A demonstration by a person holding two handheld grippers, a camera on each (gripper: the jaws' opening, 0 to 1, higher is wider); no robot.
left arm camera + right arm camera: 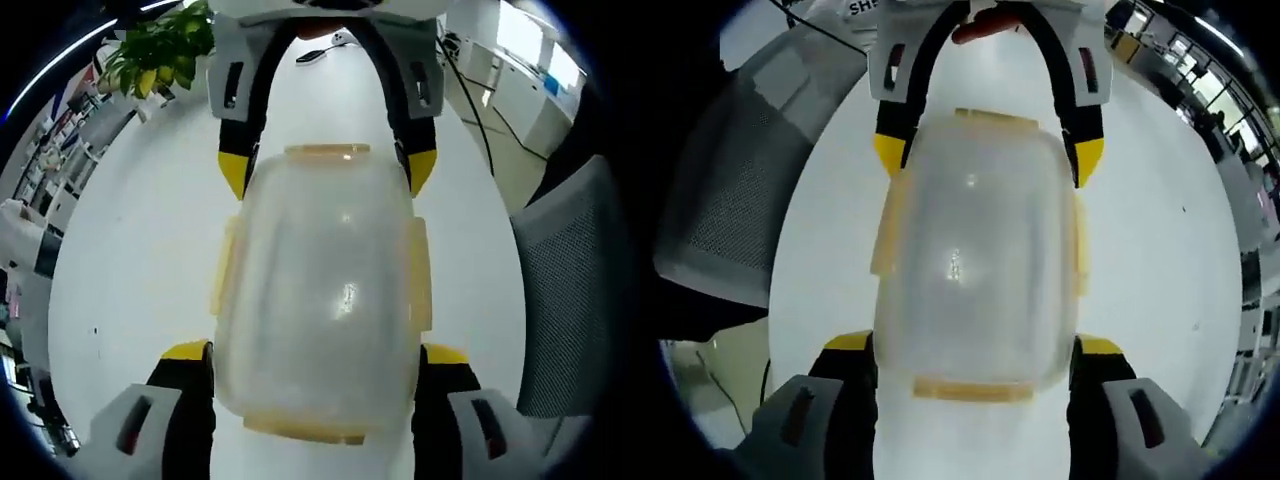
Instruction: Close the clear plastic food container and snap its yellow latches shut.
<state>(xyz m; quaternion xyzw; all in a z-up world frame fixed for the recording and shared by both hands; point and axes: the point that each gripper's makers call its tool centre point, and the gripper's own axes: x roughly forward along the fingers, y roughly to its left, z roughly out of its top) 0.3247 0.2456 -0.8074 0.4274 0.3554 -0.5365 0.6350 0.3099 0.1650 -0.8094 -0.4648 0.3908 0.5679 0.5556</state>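
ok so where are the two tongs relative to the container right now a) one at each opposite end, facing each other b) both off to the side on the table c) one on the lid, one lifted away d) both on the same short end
a, the container lies between the left tongs at the near end and the right tongs at the far end; the right gripper view mirrors this.

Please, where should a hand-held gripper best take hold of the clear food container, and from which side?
Probably across the container's short ends, one gripper from each end: the long sides carry yellow latches needing room to snap.
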